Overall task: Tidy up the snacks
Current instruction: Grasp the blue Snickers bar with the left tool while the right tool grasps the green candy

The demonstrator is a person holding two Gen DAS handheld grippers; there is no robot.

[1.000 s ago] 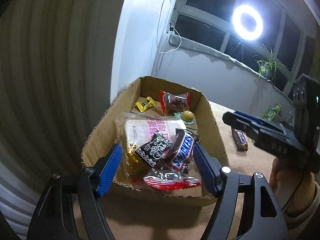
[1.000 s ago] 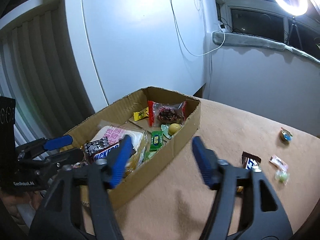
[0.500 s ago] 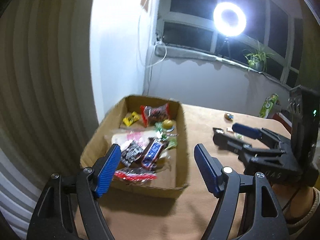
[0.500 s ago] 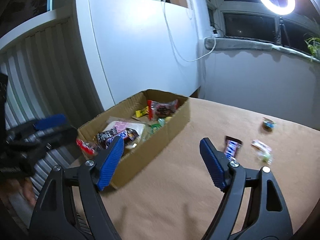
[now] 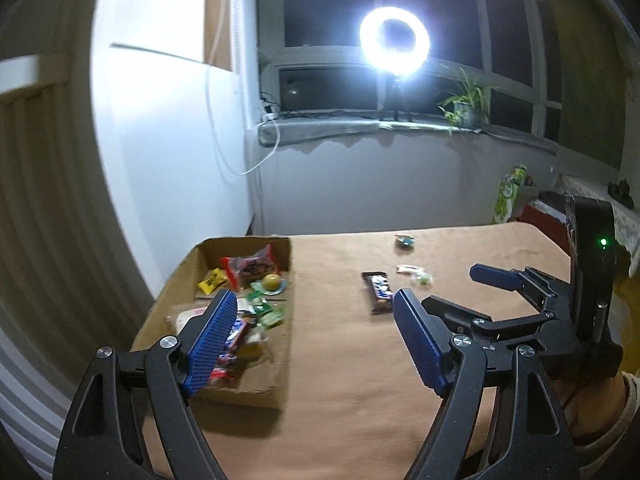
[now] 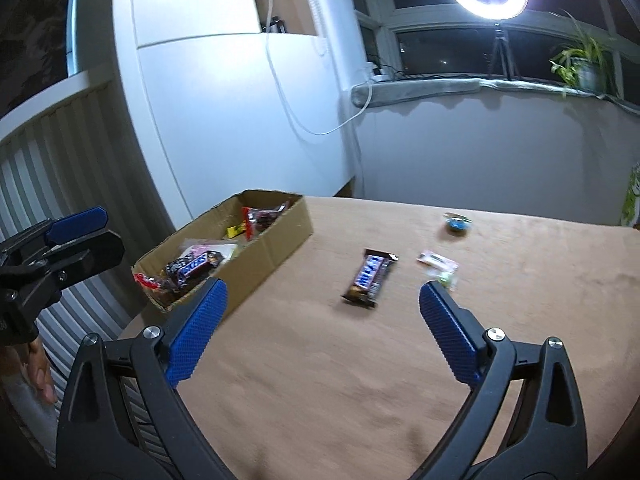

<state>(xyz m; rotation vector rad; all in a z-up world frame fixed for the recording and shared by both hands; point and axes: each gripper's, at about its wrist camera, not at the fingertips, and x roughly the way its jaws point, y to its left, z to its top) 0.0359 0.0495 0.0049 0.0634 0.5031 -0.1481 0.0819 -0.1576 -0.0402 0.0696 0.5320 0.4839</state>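
A cardboard box (image 5: pixel 282 360) (image 6: pixel 280 240) holds several wrapped snacks on the left of the tan table. A Snickers bar (image 6: pixel 370 276) (image 5: pixel 378 292) lies loose on the table to the box's right. A small white-and-green candy (image 6: pixel 438 266) (image 5: pixel 414 274) and a round blue-green candy (image 6: pixel 456 222) (image 5: pixel 405 241) lie beyond it. My left gripper (image 5: pixel 316 340) is open and empty, above the table beside the box's right wall. My right gripper (image 6: pixel 320 332) is open and empty, short of the Snickers bar. It also shows in the left wrist view (image 5: pixel 460 292).
The table's (image 6: pixel 360 380) left edge runs beside a ribbed radiator (image 6: pixel 48 152) and a white wall. A ring light (image 5: pixel 394 38) and a potted plant (image 5: pixel 464 104) stand on the windowsill. A green packet (image 5: pixel 508 192) stands past the table's far right corner.
Both grippers pulled back and up from the box and turned right. The box looks smaller now, and the loose snacks on the table have come into view.
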